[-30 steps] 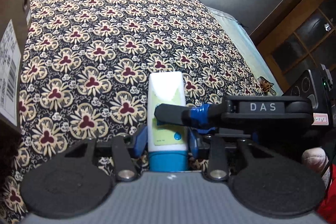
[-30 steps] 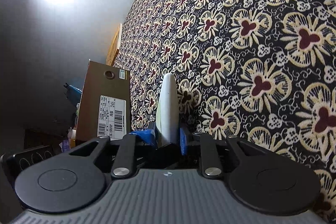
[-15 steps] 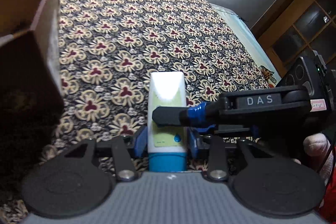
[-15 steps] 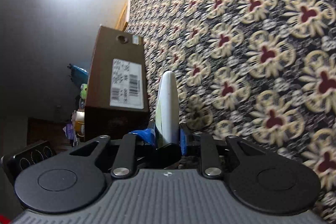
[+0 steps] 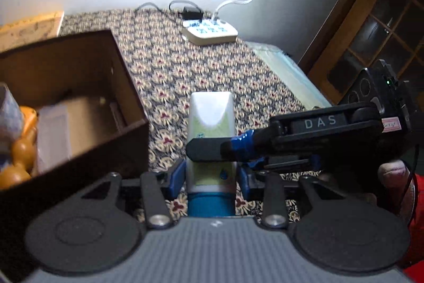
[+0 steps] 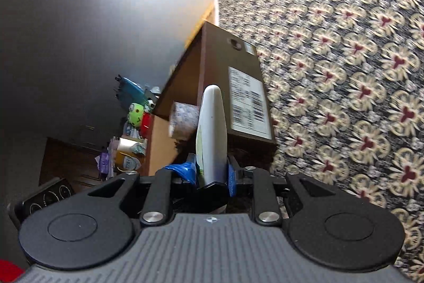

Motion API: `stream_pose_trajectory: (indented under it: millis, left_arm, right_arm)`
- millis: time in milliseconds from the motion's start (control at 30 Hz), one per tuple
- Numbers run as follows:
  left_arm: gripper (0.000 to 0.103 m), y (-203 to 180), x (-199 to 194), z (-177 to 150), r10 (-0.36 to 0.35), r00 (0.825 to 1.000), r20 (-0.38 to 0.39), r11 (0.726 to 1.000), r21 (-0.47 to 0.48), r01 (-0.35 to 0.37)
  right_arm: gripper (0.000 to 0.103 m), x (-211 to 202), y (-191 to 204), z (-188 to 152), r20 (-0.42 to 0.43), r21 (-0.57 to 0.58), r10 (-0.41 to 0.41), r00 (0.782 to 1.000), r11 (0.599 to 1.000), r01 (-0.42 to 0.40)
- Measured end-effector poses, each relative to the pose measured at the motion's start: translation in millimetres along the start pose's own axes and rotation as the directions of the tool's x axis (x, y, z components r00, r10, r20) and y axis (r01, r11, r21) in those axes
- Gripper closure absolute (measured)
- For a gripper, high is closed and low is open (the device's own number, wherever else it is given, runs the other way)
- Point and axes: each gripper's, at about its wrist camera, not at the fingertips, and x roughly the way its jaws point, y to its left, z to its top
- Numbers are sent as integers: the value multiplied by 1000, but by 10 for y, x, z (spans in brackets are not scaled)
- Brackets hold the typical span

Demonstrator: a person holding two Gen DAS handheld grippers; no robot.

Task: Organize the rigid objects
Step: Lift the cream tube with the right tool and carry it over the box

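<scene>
I am pinching the tube (image 5: 210, 139) with both grippers, left (image 5: 210, 174) and right (image 6: 212, 174); its long axis is pointing forward, the box (image 5: 79, 86) lying to its left.

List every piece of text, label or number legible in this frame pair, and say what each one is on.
"DAS": raised letters on the right tool, seen in the left wrist view.
White tag on that tool's body: handwritten marks, too blurred to read.
Shipping label on the cardboard box: barcodes and fine print, too small to read.
Tube held by both tools: green label with a blue drop mark, no readable words.
Left tool: no text.
</scene>
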Motion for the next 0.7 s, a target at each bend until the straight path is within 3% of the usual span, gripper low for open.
stream_pose_trajectory:
  millis: [233,367,567,700]
  left_arm:
    - [68,213,-324,242,-10,993,121,1000,30,6]
    - [68,450,-391,393,-4,986,167,1000,18,1]
    - [68,903,-306,516,-26,987,159,997,-68,37]
    - [68,1168,-184,508,-45,988,149,988,-142,66]
  right_arm:
    - [98,164,474,147,73,-100,41,997,994,-33]
    - [98,360,692,304,86,-160,22,996,987,-8]
    - [98,727,808,517,34,-233,-85,996,968,91]
    - [98,975,834,617,-20,-275,-186,982,946,173]
